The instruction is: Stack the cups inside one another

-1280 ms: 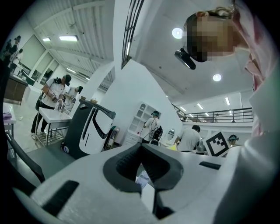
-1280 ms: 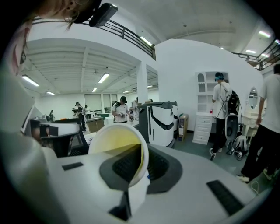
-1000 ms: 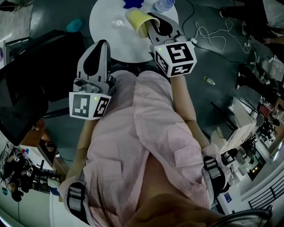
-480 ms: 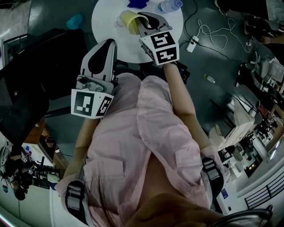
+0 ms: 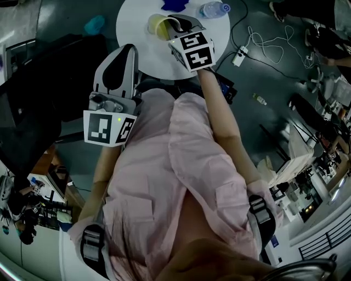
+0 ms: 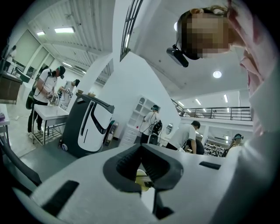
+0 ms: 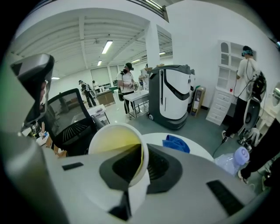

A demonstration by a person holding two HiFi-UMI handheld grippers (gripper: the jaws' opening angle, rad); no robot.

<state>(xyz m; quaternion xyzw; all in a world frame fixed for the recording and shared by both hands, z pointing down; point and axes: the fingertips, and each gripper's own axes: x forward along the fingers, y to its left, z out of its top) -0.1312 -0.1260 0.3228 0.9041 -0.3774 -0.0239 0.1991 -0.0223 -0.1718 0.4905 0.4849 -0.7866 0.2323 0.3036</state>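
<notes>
One yellow cup (image 5: 156, 24), one blue cloth (image 5: 175, 4), one plastic bottle (image 5: 213, 9), one round table (image 5: 136, 30).

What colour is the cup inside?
The cup is yellow inside; the right gripper view shows it best.

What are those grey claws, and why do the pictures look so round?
A person in a pink shirt holds a grabbing tool in each hand. One camera sits on the person's head and looks down at both tools and a round white table. Two more cameras ride on the tools and look along their claws; wide lenses bend the view. The right gripper pinches the wall of a yellow cup above the table. The left gripper is closed and holds nothing. On the table lie a blue cloth and a plastic bottle.
</notes>
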